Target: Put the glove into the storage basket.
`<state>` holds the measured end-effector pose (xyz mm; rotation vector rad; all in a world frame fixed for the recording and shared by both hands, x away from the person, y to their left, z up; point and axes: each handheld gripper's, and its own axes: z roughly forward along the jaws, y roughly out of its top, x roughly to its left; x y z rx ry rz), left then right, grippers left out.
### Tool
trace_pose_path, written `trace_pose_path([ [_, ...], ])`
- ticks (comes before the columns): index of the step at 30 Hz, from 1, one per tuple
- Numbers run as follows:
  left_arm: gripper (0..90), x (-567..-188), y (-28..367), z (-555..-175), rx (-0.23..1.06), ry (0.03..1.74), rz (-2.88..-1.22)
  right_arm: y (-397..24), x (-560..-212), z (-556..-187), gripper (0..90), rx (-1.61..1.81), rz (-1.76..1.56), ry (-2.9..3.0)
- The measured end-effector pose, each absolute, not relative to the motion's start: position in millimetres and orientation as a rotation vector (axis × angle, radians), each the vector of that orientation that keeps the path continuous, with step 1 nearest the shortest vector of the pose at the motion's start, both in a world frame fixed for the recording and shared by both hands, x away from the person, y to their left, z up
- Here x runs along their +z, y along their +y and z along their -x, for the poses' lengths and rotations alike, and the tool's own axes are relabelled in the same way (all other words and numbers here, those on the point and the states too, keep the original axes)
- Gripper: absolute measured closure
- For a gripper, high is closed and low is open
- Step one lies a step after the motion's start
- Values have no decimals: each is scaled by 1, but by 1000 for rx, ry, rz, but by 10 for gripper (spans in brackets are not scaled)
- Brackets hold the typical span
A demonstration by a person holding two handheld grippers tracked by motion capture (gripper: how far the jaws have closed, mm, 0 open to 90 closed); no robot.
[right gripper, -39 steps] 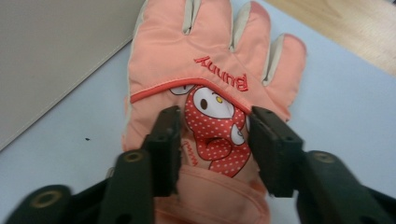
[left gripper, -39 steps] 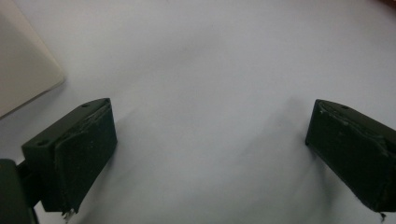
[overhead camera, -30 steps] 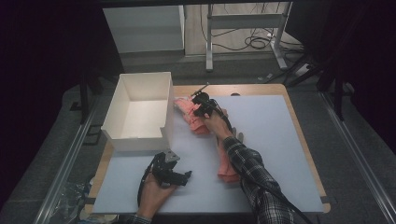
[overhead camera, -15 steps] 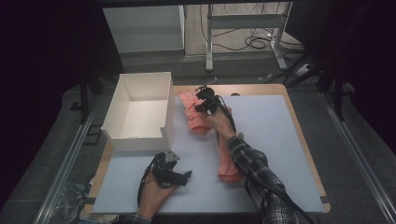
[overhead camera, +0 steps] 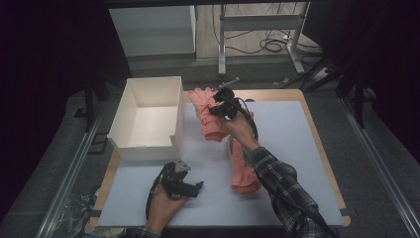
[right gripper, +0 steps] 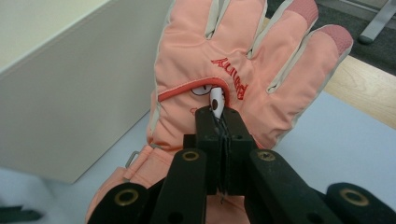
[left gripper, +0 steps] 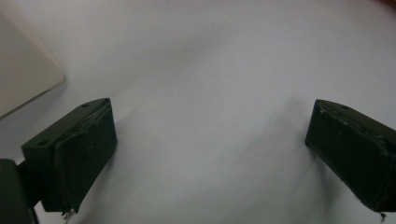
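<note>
Right gripper [right gripper: 219, 116], centre frame: jaws clamped on white zipper pull [right gripper: 216, 100] of pink glove [right gripper: 233, 56]. Left gripper [left gripper: 210, 140], lower frame: jaws wide apart over bare bench [left gripper: 210, 56].

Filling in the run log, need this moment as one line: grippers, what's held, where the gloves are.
right gripper: shut on glove, beside white box | left gripper: open, empty, over mat | second glove: on mat

Soft padded cloth on the pink glove [right gripper: 219, 70], stitched seams, faint sheen. At nine o'clock, the white box [overhead camera: 148, 119] looks smooth matt card. Table [overhead camera: 297, 148] top matt white, wood-edged.
</note>
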<state>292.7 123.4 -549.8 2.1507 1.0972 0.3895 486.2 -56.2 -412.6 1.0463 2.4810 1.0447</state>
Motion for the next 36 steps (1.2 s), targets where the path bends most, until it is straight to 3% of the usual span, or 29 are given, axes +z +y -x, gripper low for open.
trace_pose_path([
  [14,18,-550,123,-293,389,1097,-2148,-90,-390,-438,872,1047,-1033,2461],
  [36,18,-550,123,-293,389,1096,-2151,-160,-402,-362,870,997,-1234,2381],
])
